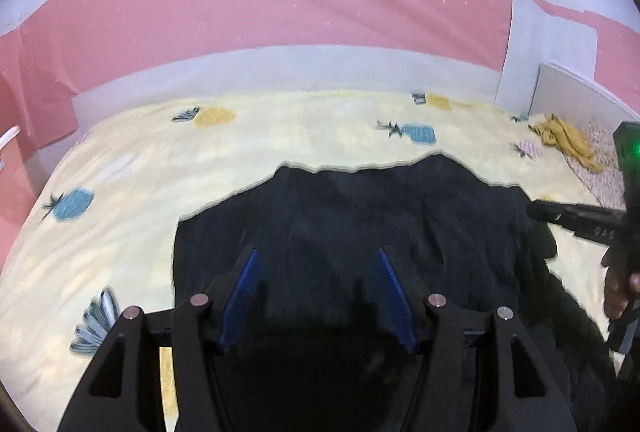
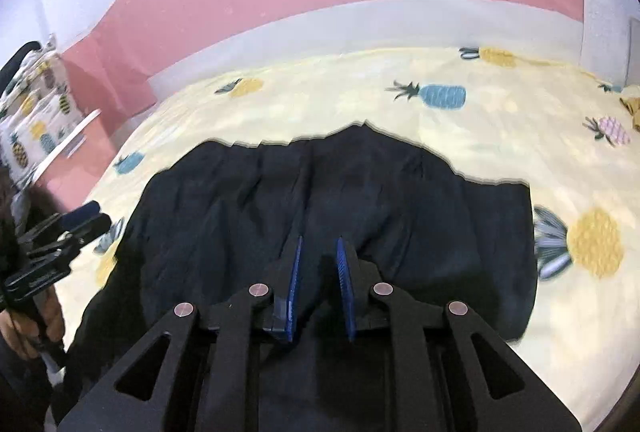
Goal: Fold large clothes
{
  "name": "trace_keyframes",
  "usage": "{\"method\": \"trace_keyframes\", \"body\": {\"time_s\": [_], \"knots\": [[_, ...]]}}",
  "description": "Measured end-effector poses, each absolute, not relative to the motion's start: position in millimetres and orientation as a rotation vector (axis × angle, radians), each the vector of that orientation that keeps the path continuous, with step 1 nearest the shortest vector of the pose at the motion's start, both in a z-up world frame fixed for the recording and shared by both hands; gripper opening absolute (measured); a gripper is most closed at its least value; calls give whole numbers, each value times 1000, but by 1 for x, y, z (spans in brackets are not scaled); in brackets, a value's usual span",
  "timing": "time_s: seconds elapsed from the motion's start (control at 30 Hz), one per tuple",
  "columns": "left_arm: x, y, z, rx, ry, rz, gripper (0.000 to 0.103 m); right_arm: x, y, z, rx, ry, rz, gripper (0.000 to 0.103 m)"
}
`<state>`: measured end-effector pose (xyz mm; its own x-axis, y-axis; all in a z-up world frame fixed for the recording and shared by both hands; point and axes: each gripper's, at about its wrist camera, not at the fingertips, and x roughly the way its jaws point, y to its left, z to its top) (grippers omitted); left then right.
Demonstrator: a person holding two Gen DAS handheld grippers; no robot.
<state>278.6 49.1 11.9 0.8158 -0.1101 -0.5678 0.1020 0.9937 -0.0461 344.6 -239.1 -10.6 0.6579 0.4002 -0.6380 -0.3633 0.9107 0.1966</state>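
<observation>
A large dark navy garment (image 1: 360, 216) (image 2: 360, 192) lies spread on a bed with a pale yellow pineapple sheet (image 1: 132, 168) (image 2: 500, 120). Its far edge is wavy, and creases run through its middle. My left gripper (image 1: 316, 252) hovers over the garment's near part, open wide, with nothing between its blue pads (image 1: 244, 292). My right gripper (image 2: 319, 240) hangs over the garment's middle with a narrow gap between its blue pads (image 2: 295, 280); no cloth is pinched there. Each gripper appears in the other's view: the right gripper (image 1: 560, 214) at the right edge, the left gripper (image 2: 86, 218) at the left edge.
A crumpled mustard cloth (image 1: 568, 140) lies at the bed's far right, near a white board (image 1: 580, 88). A pineapple-print pillow (image 2: 36, 112) stands off the bed's left side. A pink and white wall (image 1: 280, 4) runs behind the bed. The person's hands (image 1: 616, 284) (image 2: 24, 328) grip the handles.
</observation>
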Motion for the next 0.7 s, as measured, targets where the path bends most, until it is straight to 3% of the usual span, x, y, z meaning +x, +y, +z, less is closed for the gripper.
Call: {"method": "trace_keyframes", "body": {"time_s": [0.2,0.33,0.53,0.7], "knots": [[334,53,-51,-15,766,-53,63,392,-221,-61,-14,852,364,18],[331,59,-81,-9,762,-44,64,389,-222,-86,-43,845,354,17],[319,62,-65,-36,776,-18,62,385,-231,-65,10,851,331,17],[276,55,-34,-67,666,-84,62,340,-226,-22,47,731,428,18]]}}
